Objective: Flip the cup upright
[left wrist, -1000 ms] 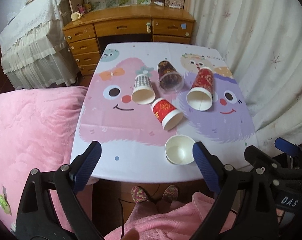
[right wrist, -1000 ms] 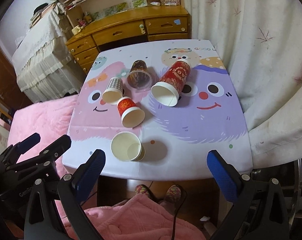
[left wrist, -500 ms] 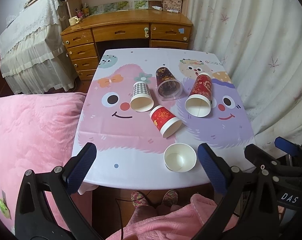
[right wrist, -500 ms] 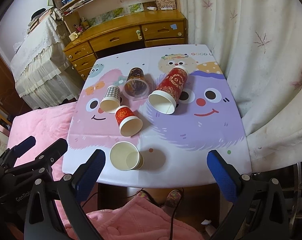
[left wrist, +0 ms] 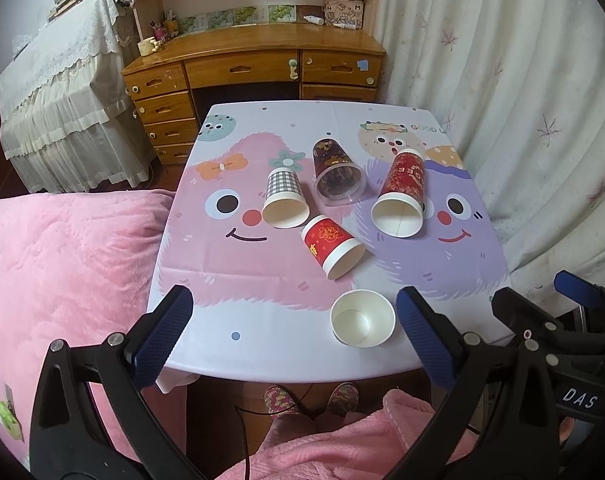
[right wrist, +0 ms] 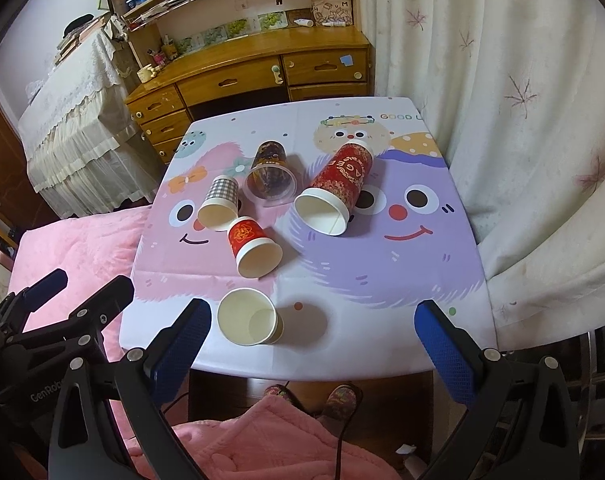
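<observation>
Several cups lie on their sides on the cartoon tablecloth (left wrist: 262, 272): a checked cup (left wrist: 283, 196), a clear dark-patterned cup (left wrist: 336, 174), a tall red cup (left wrist: 402, 196), a small red cup (left wrist: 331, 246) and a white cup (left wrist: 362, 322) near the front edge. The right wrist view shows the same: the checked cup (right wrist: 219, 203), the clear cup (right wrist: 269, 178), the tall red cup (right wrist: 340, 188), the small red cup (right wrist: 252, 246), the white cup (right wrist: 248, 316). My left gripper (left wrist: 294, 336) and right gripper (right wrist: 310, 344) are open and empty, held above the table's front edge.
A wooden desk with drawers (left wrist: 254, 68) stands behind the table. A curtain (left wrist: 502, 100) hangs along the right. A pink blanket (left wrist: 62, 264) lies on the left. A lace-covered piece of furniture (left wrist: 58, 92) stands at the far left.
Both grippers have risen and pulled back from the table; the cups look smaller and lower in the views. The cups have not moved. Both stay open.
</observation>
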`<state>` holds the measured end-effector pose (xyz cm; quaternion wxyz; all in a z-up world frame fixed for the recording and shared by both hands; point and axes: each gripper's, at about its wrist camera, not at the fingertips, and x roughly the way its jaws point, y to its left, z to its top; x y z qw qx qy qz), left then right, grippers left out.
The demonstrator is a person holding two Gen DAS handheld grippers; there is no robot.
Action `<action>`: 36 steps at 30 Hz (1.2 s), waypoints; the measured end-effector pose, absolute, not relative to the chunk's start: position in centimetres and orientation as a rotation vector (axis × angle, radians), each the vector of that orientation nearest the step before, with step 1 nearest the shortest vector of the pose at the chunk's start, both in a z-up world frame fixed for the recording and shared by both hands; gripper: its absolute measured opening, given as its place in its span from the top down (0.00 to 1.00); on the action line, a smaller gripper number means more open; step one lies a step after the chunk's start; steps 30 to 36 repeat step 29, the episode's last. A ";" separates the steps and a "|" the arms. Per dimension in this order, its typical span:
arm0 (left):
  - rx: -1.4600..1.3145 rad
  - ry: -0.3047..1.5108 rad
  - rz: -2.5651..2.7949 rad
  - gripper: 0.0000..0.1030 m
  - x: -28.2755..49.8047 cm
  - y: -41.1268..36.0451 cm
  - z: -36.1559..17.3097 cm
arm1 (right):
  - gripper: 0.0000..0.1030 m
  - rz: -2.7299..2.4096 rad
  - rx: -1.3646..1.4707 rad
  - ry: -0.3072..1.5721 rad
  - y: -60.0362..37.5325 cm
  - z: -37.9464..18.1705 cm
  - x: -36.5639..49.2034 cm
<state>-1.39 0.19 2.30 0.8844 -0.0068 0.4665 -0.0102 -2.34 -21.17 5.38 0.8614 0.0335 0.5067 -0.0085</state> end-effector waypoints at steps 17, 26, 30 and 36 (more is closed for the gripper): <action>-0.009 0.966 -0.022 0.02 -1.6 0.3 2.3 | 0.00 -0.022 0.070 1.075 -20.6 5.1 -3.1; -0.011 0.965 -0.023 0.02 -2.0 0.4 2.1 | 0.00 -0.021 0.068 1.073 -20.7 5.0 -3.3; -0.012 0.966 -0.024 0.02 -2.0 0.4 2.1 | 0.00 -0.022 0.064 1.070 -20.8 5.0 -3.2; -0.012 0.966 -0.024 0.02 -2.0 0.4 2.1 | 0.00 -0.022 0.064 1.070 -20.8 5.0 -3.2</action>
